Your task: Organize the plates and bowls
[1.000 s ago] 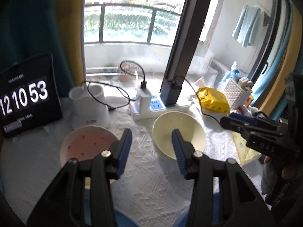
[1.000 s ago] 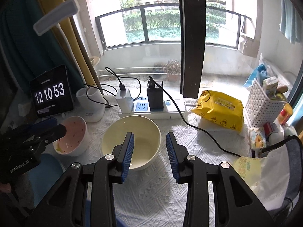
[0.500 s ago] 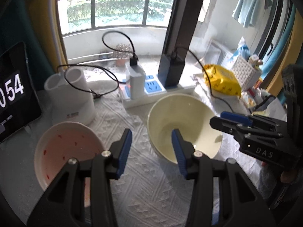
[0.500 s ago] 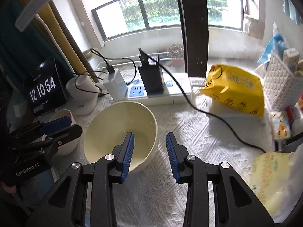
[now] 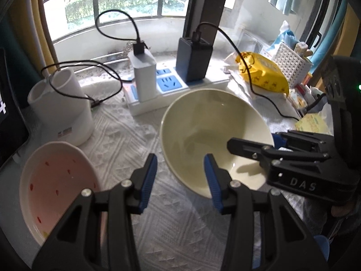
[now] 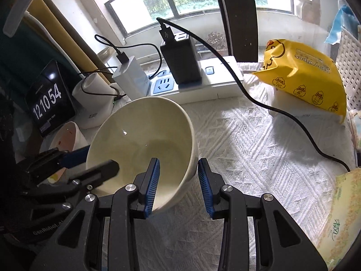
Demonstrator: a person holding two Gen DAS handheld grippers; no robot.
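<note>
- Left wrist view: left gripper with jaws apart, nothing between the pads, straddling the near-left rim of the cream bowl on the white cloth. Pink-lined bowl sits to the left, apart from it. Right gripper reaches over the bowl's right rim.
- Right wrist view: right gripper released; its blue pads flank the cream bowl's right wall without pressing. Power strip lies behind.

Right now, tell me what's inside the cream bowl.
The cream bowl looks empty: only glints and shadow on its bottom. The right gripper straddles its near rim, with one finger covering some inner wall.
</note>
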